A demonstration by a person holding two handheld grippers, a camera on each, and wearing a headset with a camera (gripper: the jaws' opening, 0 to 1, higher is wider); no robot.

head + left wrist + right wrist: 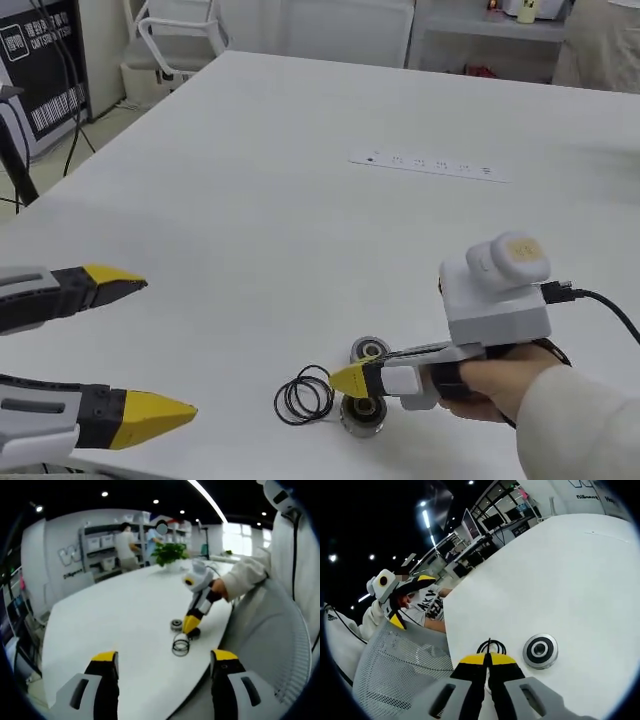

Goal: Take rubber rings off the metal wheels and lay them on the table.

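White table (300, 200), office shelving in bg. My R hand-held gripper (350, 381) has jaws pressed together, tip over nearer round metal wheel (362, 415). Thin black rubber rings (305, 397) lie on table just beside; can't tell if one's pinched. L hand-held gripper (170, 347) is wide open, empty.

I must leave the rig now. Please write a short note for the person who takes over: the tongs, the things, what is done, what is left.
Tongs: the left tongs are open and hold nothing, above the table, apart from the work. The right tongs are shut, tips at the near wheel; whether they pinch a ring I cannot tell.
Things: the far wheel sits close behind the near one; the loose rubber rings lie in a pile beside them.
Done: several rings laid down.
Left: check both wheels for rings; the pictures do not settle it.
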